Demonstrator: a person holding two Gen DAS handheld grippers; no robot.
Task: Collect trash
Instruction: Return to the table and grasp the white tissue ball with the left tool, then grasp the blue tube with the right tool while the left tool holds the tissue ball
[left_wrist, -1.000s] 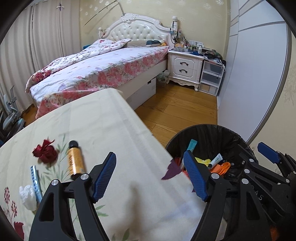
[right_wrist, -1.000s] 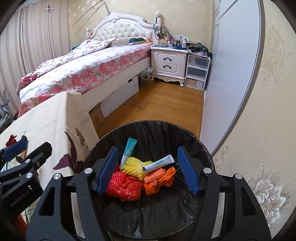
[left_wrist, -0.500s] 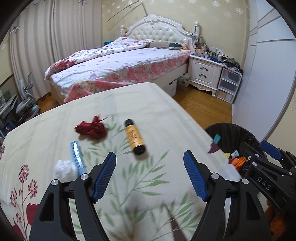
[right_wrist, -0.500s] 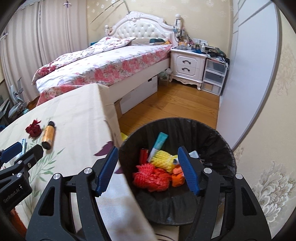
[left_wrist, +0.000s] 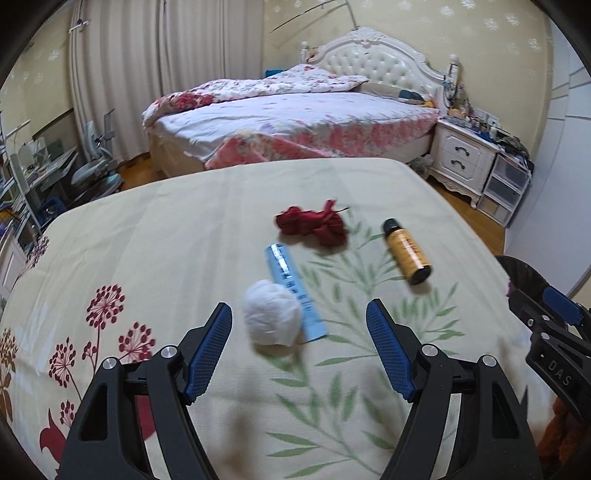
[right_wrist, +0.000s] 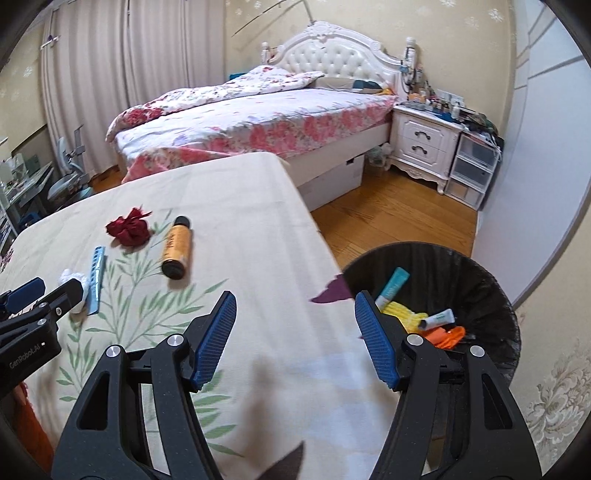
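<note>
On the floral tablecloth (left_wrist: 155, 240) lie a white crumpled tissue ball (left_wrist: 271, 318), a light blue tube (left_wrist: 293, 288), a dark red crumpled wrapper (left_wrist: 314, 227) and an orange bottle with a black cap (left_wrist: 406, 250). My left gripper (left_wrist: 299, 350) is open and empty, just short of the tissue ball. My right gripper (right_wrist: 295, 339) is open and empty over the table's right edge, beside the black trash bin (right_wrist: 491, 295). The bin holds a teal tube, yellow and orange netting and a white tube. The bottle (right_wrist: 178, 247), wrapper (right_wrist: 129, 229) and blue tube (right_wrist: 96, 278) also show in the right wrist view.
A bed (left_wrist: 295, 122) with a floral cover stands behind the table. A white nightstand (right_wrist: 424, 142) and plastic drawers (right_wrist: 471, 170) stand on the wooden floor (right_wrist: 388, 218) at the right. Chairs and a desk (left_wrist: 48, 166) are at the far left.
Both grippers have swung left from the bin toward the table. The left one now faces the tissue ball and tube up close. Both stay open.
</note>
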